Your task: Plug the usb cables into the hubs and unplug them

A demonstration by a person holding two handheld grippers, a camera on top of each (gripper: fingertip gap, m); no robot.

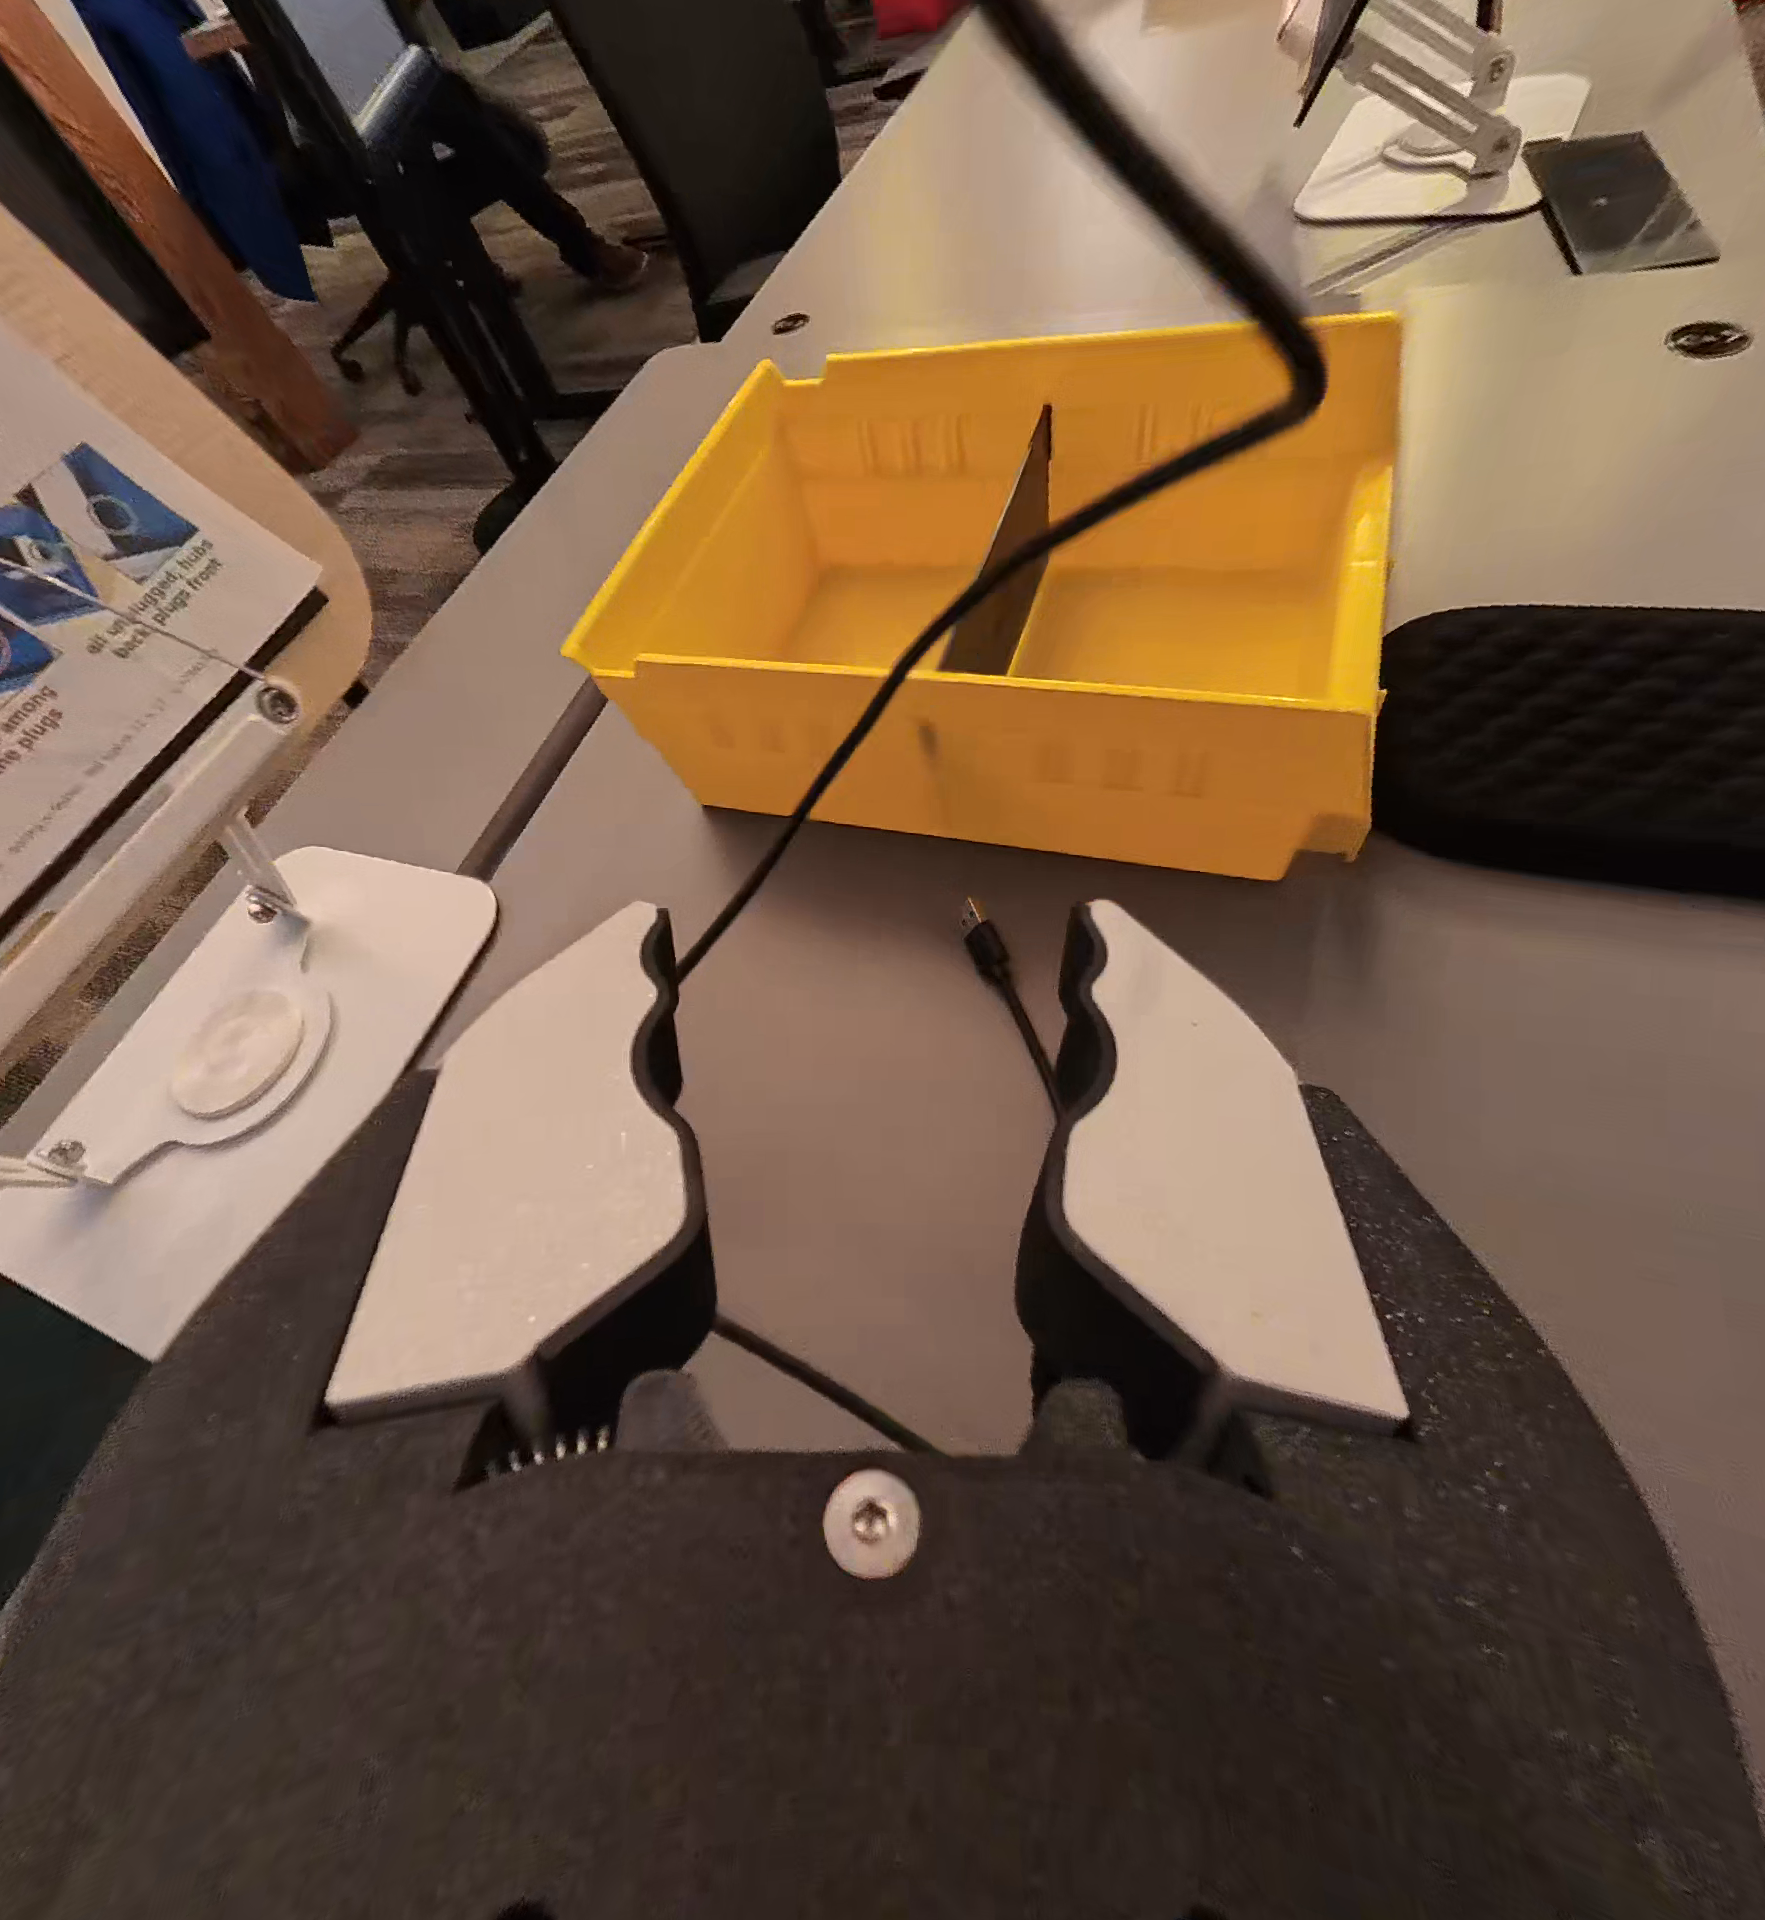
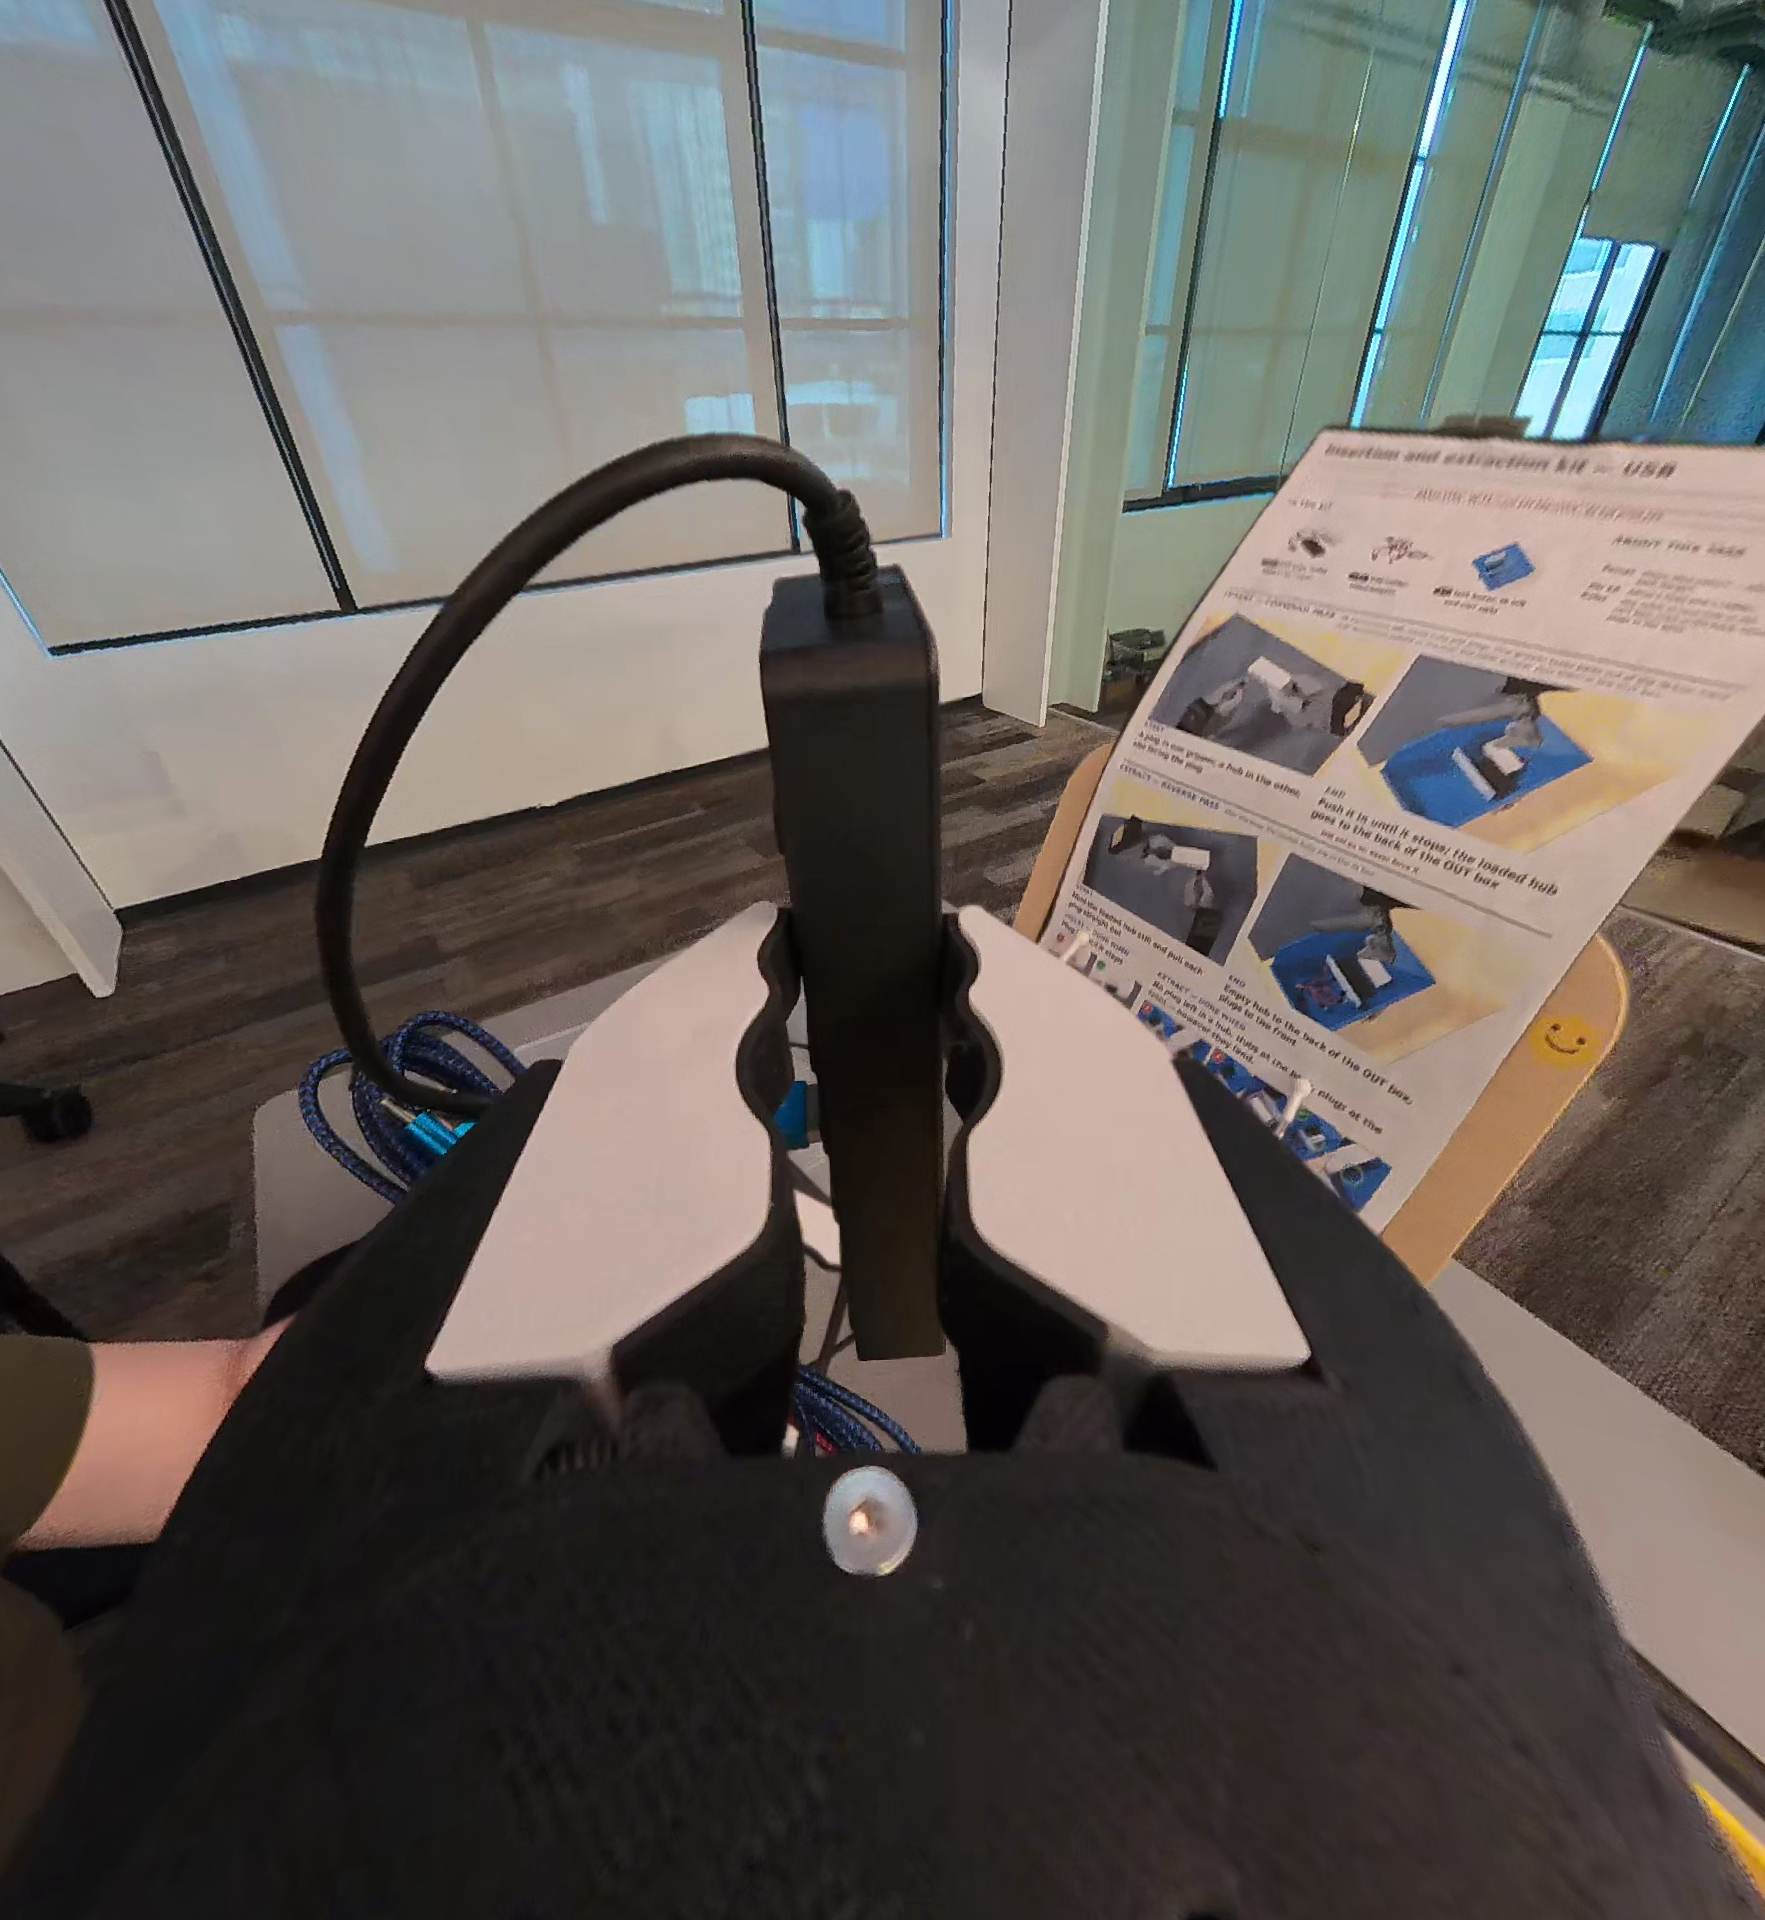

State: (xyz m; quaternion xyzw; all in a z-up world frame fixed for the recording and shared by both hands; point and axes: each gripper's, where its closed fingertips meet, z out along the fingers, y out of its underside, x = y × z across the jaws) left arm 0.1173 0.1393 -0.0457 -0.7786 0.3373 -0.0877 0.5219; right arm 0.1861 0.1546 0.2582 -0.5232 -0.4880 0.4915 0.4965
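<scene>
On the grey desk [image 1: 1480,1039] in front of you, a yellow plastic bin with a black divider [image 1: 1013,727] sits just beyond your left gripper [image 1: 867,935], whose jaws are spread with nothing between them; a black USB plug [image 1: 982,935] lies on the desk near its right finger. Your right gripper [image 2: 867,956] pinches the long black rectangular USB hub [image 2: 857,831] upright, its thick black cable [image 2: 421,727] looping left and down toward blue braided cables [image 2: 390,1101].

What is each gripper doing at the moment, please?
Left gripper: open, holding nothing.
Right gripper: closed on the black hub.
</scene>
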